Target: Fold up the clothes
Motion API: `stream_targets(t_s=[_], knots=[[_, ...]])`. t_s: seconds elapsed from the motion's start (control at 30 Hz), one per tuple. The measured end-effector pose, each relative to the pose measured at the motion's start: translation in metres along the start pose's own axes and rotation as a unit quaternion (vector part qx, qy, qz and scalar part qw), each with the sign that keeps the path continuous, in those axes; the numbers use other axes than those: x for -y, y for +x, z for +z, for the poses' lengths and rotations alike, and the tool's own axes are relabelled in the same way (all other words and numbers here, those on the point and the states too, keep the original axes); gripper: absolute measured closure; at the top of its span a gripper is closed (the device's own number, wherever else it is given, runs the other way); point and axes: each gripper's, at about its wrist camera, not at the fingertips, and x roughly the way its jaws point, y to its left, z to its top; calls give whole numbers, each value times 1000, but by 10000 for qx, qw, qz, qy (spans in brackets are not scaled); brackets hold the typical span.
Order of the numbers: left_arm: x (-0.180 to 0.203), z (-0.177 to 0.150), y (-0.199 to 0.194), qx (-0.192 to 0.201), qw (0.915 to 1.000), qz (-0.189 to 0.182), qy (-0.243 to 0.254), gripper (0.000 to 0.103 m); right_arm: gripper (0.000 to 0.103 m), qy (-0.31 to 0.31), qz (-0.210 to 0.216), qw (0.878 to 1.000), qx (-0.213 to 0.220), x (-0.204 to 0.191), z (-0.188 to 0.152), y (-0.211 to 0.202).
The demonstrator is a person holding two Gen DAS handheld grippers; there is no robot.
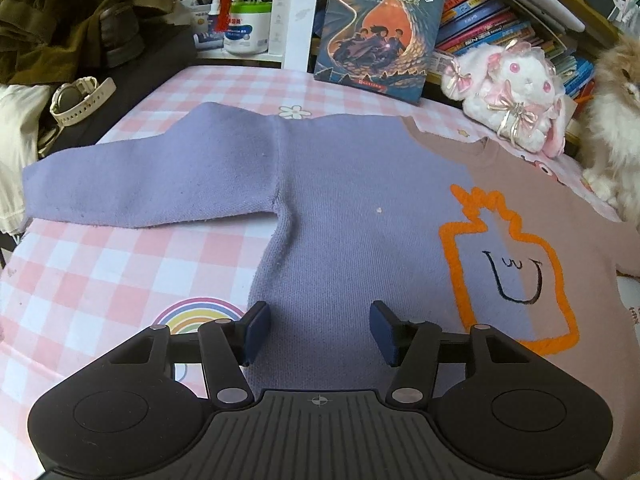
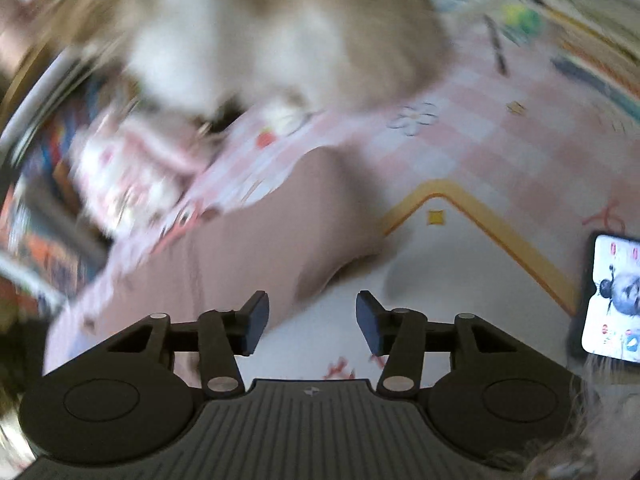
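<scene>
- The sweater (image 1: pixel 360 216), half purple and half pink-brown with an orange outline motif, lies flat and face up on the checked cloth (image 1: pixel 100 264). Its purple sleeve (image 1: pixel 132 184) extends sideways, unfolded.
- The left gripper (image 1: pixel 320 330) hovers over the lower purple body near the hem. Its jaws stand wide apart and hold nothing.
- The right gripper (image 2: pixel 312 322) is likewise wide open and empty. It sits over the pink-brown edge of the sweater (image 2: pixel 248 248).
- Likely step: take hold of the garment for a first fold. Pinch only the edge of the knit, keep both grippers level, and lift evenly so the body does not bunch.
- Fold the extended sleeve inward across the body before halving the sweater.
- The left wrist view alone shows the full garment layout, a propped book (image 1: pixel 380 28) and a plush rabbit (image 1: pixel 512 92).
- The right wrist view is motion-blurred. It alone shows a lit phone (image 2: pixel 612 300) at the right side, and a large furry shape (image 2: pixel 280 28) close above the cloth, too blurred to identify.
</scene>
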Motion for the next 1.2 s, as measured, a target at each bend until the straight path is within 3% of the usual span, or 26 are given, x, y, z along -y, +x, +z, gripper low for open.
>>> stream_targets(t_s=[0.07, 0.13, 0.17, 0.2, 0.23, 0.27, 0.3, 0.33, 0.37, 0.4, 0.43, 0.47, 0.53, 0.6, 0.7, 0.73, 0.8, 0.87, 0.9, 0.93, 1.0, 1.07, 1.2], knots=[[0, 0, 0, 2, 10000, 9, 8, 47, 63, 309, -55, 9994, 128, 6, 10, 7], [0, -1, 0, 13, 10000, 12, 13, 47, 89, 533, -174, 9979, 339, 5, 17, 11], [0, -1, 0, 19, 10000, 13, 16, 47, 92, 543, -216, 9970, 498, 1, 19, 12], [0, -1, 0, 22, 10000, 20, 20, 47, 97, 372, -185, 9966, 713, -11, 18, 10], [1, -1, 0, 17, 10000, 34, 30, 47, 97, -251, 25, 9951, 960, -36, 9, 3], [2, -1, 0, 8, 10000, 49, 41, 47, 97, -1135, 336, 9859, 1183, -68, -4, -5], [3, 0, 1, 0, 10000, 64, 52, 47, 97, -2027, 693, 9696, 1184, -98, -23, -11], [3, 0, 1, -10, 10000, 70, 64, 47, 98, -2915, 1088, 9454, 972, -126, -48, -15], [4, 1, 1, -13, 10000, 72, 67, 47, 98, -3772, 1472, 9113, 750, -153, -72, -19], [3, 0, 1, -10, 10000, 66, 65, 47, 98, -4308, 1673, 8855, 486, -172, -94, -17], [3, 0, 1, -4, 10000, 55, 66, 47, 98, -4559, 1707, 8733, 186, -183, -113, -9], [2, 0, 1, -2, 10000, 46, 71, 47, 98, -4658, 1683, 8687, -54, -190, -127, 0], [1, 0, 1, -1, 10000, 31, 77, 47, 98, -4577, 1509, 8754, -384, -193, -140, 19], [1, 0, 1, 1, 10000, 24, 79, 47, 98, -4658, 1431, 8719, -485, -193, -147, 27], [1, 0, 1, -11, 9999, 21, 101, 47, 98, -4429, 1385, 8857, -132, -181, -134, 17], [1, 1, 1, -19, 9999, 16, 110, 47, 98, -4187, 1335, 8982, 103, -171, -127, 10], [1, 1, 1, -22, 9999, 6, 109, 47, 98, -3110, 887, 9428, 805, -136, -100, -7], [1, 1, 1, -9, 10000, 6, 95, 46, 93, -1915, -15, 9746, 1159, -92, -70, -12], [2, 1, 2, -10, 9999, -15, 127, 42, 86, -1540, -427, 9819, 1017, -73, -57, -7], [2, 1, 2, -27, 9999, -43, 145, 42, 73, -1381, -746, 9856, 631, -58, -48, 4], [1, 3, 1, -72, 9998, -98, 165, 42, 71, -1311, -961, 9867, 20, -40, -42, 17], [-4, 3, -2, -66, 9998, -175, 84, 42, 61, -1420, -714, 9872, -143, -36, -48, 14], [-15, -1, -10, -43, 9997, -223, -86, 42, 60, -1907, -162, 9793, -654, -51, -76, 3]])
